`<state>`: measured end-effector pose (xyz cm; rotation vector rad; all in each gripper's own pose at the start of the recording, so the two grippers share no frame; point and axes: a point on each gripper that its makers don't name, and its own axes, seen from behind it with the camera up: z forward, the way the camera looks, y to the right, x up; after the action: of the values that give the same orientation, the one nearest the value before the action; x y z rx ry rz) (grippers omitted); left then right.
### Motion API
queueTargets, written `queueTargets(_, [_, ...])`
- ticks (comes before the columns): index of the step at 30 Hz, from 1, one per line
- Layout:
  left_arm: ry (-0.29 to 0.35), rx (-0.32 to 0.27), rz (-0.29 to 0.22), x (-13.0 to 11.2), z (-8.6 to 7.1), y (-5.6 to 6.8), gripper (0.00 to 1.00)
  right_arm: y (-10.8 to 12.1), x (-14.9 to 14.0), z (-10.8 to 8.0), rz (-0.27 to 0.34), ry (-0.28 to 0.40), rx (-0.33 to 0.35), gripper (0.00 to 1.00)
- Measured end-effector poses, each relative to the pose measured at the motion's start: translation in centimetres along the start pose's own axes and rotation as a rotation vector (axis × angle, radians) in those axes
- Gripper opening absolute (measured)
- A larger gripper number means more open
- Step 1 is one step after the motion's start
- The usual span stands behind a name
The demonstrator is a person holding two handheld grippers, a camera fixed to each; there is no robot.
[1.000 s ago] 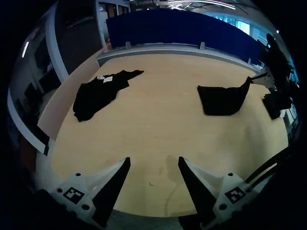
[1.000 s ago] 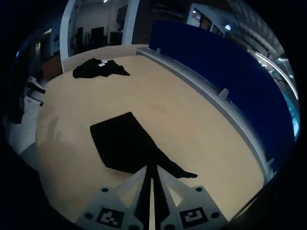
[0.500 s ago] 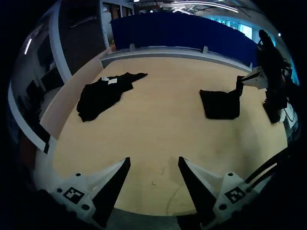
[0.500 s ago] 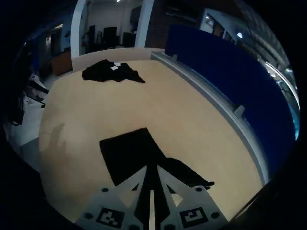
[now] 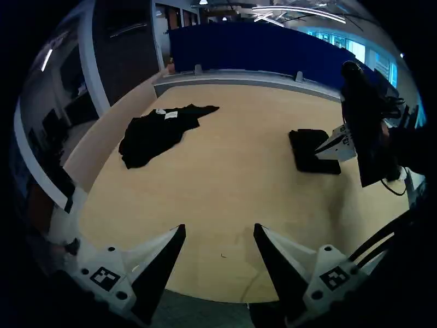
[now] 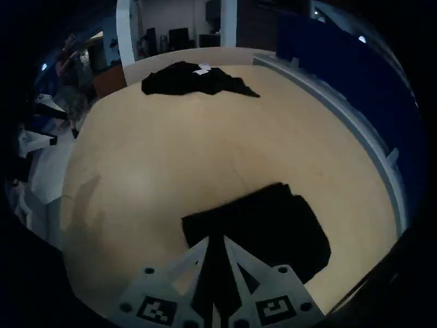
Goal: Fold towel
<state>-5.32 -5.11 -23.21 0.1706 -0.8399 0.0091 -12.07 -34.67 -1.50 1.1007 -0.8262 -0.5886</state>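
The black folded towel (image 6: 273, 227) lies on the light wooden worktop (image 5: 235, 164), directly ahead of and under the right gripper (image 6: 216, 240). That gripper's fingers are drawn almost together over the towel's near edge, and the strip between them is dark, so it looks pinched on the cloth. The towel spreads forward and to the right of the tips. Its long axis appears to run crosswise to the fingers, from near-left to far-right, with the thicker, rounder end to the right.

The left gripper (image 5: 219, 227) hangs wide apart and empty over the near rim of the worktop. From there the towel sits well apart, ahead and to the right, so the right gripper is plainly the nearer one.

Any further fold would probably carry the pinched edge across that long axis.

A crumpled black cloth (image 5: 158, 131) lies far off on the other side of the worktop.
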Motion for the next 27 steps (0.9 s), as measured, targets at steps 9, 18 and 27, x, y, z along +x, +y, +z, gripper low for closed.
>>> queueTargets(9, [-0.008,0.001,0.002,-0.4,0.0,-0.2,0.93,-0.2,-0.3,0.1,0.022,-0.009,0.007,0.03])
queueTargets(18, [-0.009,-0.001,0.005,-0.4,0.0,-0.1,0.92,0.2,-0.2,-0.7,0.047,0.012,-0.012,0.25])
queueTargets(27, [-0.009,-0.001,0.013,-0.3,0.0,0.2,0.93,0.6,-0.7,-2.4,0.059,0.033,-0.034,0.78])
